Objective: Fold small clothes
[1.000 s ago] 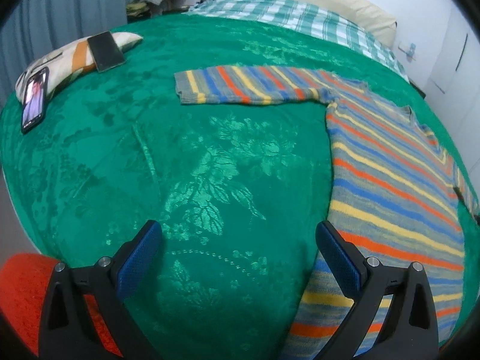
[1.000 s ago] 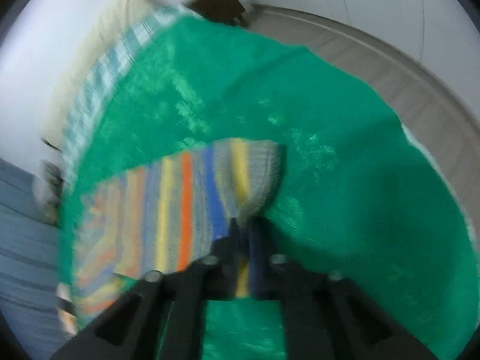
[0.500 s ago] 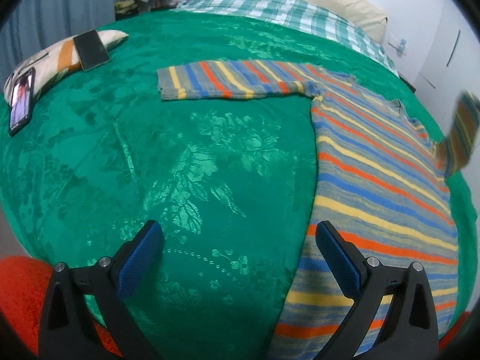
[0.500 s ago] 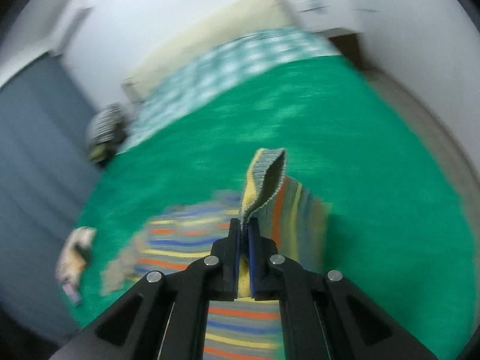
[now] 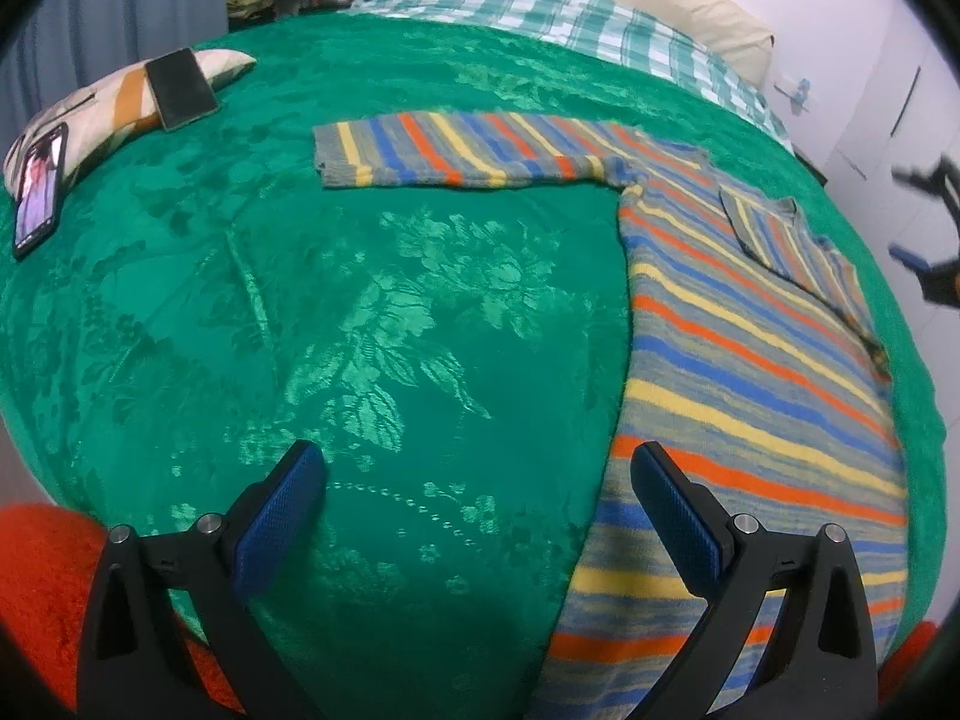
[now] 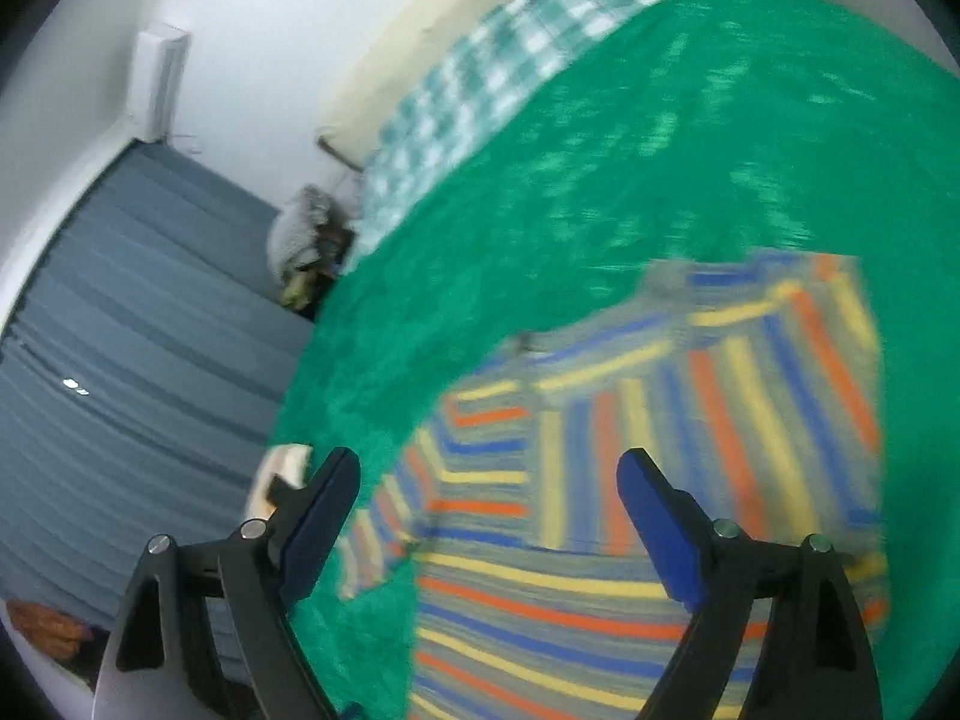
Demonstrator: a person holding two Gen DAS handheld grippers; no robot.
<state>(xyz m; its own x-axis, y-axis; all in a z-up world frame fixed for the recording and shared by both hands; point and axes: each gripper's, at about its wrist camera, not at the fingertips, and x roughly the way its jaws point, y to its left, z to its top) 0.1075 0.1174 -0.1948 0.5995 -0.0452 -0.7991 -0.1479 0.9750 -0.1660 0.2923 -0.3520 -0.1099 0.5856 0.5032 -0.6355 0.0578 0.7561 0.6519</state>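
**One sleeve in, one to go**

Green bedspread (image 5: 372, 324) fills both views. Left tongs (image 5: 477, 510) hover wide and empty beside the hem of the striped sweater (image 5: 750, 396); right tongs (image 6: 486, 510) are opening above it, nothing between the jaws. Its right sleeve (image 5: 774, 228) lies folded onto the chest; loosely dropped, it may slide off. Beyond, the left sleeve (image 5: 456, 150) stretches flat.

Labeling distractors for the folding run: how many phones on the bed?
2. One phone with a lit screen at the far left edge; one dark phone lying on the patterned pillow just beyond it. More may sit out of view.
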